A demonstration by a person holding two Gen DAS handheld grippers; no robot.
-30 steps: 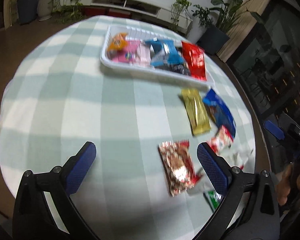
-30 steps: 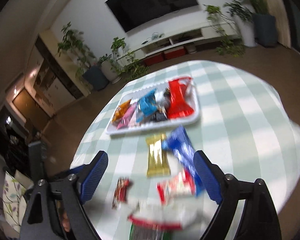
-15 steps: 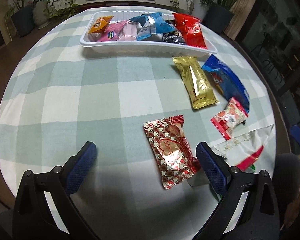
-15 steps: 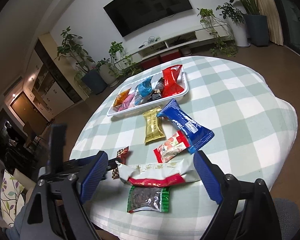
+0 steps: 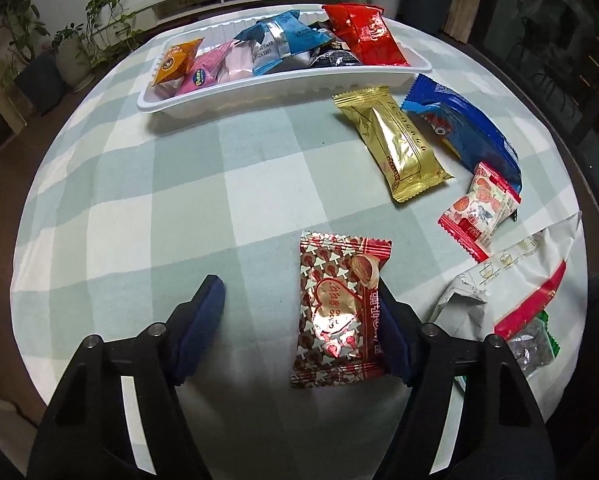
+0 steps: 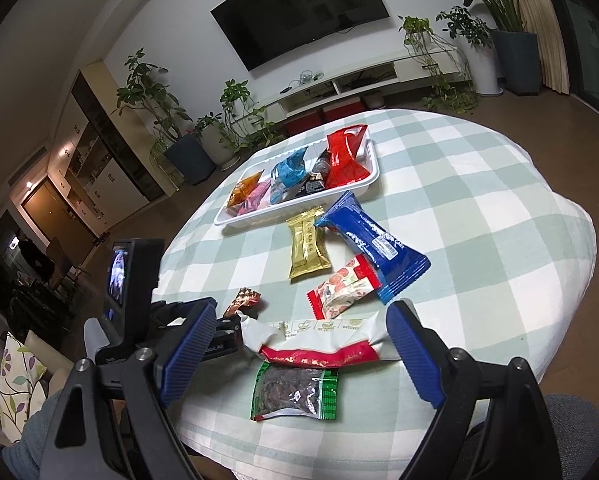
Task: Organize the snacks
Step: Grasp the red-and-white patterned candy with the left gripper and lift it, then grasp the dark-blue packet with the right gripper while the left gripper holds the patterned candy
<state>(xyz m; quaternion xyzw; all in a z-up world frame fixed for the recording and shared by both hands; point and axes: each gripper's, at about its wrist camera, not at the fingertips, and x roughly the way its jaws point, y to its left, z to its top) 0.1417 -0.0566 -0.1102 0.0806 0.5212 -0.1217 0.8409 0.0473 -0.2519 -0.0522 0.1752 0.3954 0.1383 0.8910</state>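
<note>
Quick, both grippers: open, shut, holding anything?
Left gripper: closing around the red foil heart-print snack packet, not yet clamped.
Right gripper: open, holding nothing.

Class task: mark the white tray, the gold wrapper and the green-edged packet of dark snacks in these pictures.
white tray [image 5: 283, 92], left wrist view, on its near outer wall.
gold wrapper [image 5: 395, 144], left wrist view, middle of its face.
green-edged packet [image 6: 293, 394], right wrist view, on its clear window.

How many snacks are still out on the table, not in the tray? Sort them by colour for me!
Gold packet: 1
Blue packet: 1
Red and silver packet: 1
Red and white packets: 2
Green packet: 1
Total: 6
</note>
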